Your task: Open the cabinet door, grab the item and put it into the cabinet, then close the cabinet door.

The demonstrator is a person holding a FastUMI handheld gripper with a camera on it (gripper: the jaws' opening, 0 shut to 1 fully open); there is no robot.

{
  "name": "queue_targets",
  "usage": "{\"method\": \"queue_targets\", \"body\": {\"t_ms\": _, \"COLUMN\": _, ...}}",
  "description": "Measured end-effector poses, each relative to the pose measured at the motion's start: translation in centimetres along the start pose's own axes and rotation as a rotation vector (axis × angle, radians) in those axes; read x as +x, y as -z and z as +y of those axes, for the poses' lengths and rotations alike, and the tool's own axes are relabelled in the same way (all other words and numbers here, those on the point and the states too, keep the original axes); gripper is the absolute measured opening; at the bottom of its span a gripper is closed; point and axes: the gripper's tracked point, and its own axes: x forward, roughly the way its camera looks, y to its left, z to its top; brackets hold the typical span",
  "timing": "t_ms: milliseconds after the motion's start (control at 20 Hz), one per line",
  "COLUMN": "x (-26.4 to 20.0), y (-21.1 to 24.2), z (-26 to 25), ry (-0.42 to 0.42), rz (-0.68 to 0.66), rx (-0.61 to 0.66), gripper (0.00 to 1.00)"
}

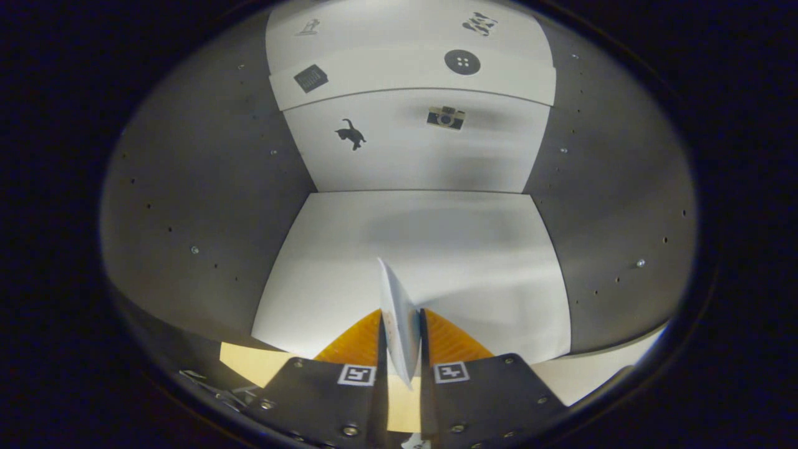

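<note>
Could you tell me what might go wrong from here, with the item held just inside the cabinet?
1. The gripper pinches the thin white packet edge-on, standing upright; released like this, it will probably topple flat on the cabinet floor.
2. The packet sits over the floor's front part, so it might slide out or block the door.
3. The gray side walls flank the gripper; moving sideways could knock them.

The cabinet's white floor (349,249) lies bare of things.

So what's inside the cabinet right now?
The cabinet holds nothing on its white floor; a cat sticker and camera sticker mark the back wall. The gripper grips a thin white packet upright, hiding the floor behind it.
</note>
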Motion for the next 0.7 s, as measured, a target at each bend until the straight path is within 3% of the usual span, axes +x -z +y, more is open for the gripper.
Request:
{"method": "queue_targets", "body": {"t_ms": 150, "x": 0.3, "y": -0.3, "z": 0.3, "ry": -0.005, "rz": -0.017, "rx": -0.002, "gripper": 0.29}}
{"method": "queue_targets", "body": {"t_ms": 600, "x": 0.3, "y": -2.1, "z": 1.8, "ry": -0.041, "rz": -0.116, "rx": 0.018, "gripper": 0.41}}
{"method": "queue_targets", "body": {"t_ms": 700, "x": -0.4, "y": -3.1, "z": 2.3, "ry": -0.067, "rz": -0.175, "rx": 0.030, "gripper": 0.62}}
